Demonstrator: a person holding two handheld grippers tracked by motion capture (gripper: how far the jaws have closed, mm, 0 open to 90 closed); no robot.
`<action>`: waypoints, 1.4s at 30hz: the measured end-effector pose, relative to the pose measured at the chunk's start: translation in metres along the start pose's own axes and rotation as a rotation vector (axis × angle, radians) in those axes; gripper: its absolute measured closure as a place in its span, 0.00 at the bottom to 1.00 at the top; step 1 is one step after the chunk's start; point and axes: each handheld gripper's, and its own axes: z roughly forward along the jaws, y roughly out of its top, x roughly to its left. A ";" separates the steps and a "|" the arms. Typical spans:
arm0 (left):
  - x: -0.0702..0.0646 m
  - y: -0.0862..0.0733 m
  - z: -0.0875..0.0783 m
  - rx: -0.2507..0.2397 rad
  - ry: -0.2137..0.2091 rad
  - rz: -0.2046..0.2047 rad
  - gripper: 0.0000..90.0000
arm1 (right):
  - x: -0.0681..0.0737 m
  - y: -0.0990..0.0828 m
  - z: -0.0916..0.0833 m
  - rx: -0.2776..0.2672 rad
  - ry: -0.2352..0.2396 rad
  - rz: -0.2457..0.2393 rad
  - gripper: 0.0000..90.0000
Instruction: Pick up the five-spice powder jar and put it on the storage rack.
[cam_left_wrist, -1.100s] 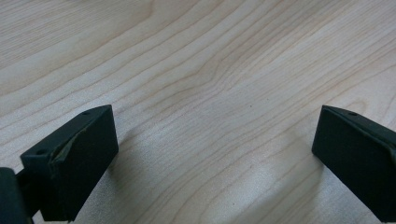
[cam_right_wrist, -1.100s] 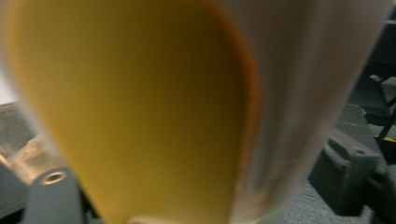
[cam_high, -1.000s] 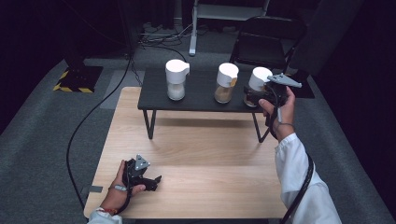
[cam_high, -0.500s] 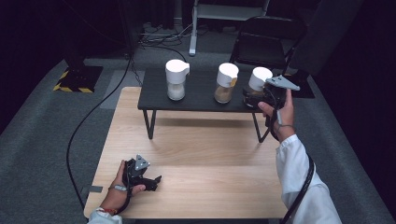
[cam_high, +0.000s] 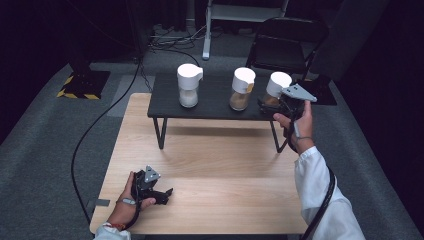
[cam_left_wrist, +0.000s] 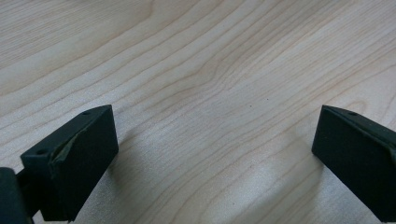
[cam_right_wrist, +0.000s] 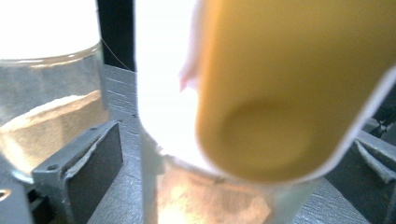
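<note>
My right gripper (cam_high: 272, 104) has just been opening; its jaws now stand wide on either side of the right-hand jar (cam_high: 275, 89), pads off the glass. From the tool the jar sits at twelve o'clock, upright, at the right end of the black shelf (cam_high: 215, 106). My left gripper (cam_high: 159, 192) rests spread on the wooden table (cam_high: 220, 165), well apart at seven o'clock.

— what's the room like?
— dark all round, with a grey carpet floor (cam_high: 45, 150). a pale wooden table (cam_high: 215, 165) stands near, lit from above, and a low black table (cam_high: 215, 102) sits across its far edge.
— and further off?
— a black folding chair (cam_high: 285, 45) far right, a white stand (cam_high: 207, 30), a black-and-yellow striped base (cam_high: 82, 82) far left.
</note>
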 end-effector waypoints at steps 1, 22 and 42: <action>0.000 0.000 0.000 0.000 0.000 0.000 0.00 | 0.002 -0.001 -0.001 -0.002 -0.007 -0.012 0.02; 0.000 0.000 0.000 0.000 0.000 0.000 0.00 | -0.010 -0.024 -0.022 -0.033 0.030 -0.041 0.01; 0.000 0.000 0.000 0.000 0.000 0.000 0.00 | -0.002 -0.057 -0.052 -0.067 0.058 -0.112 0.01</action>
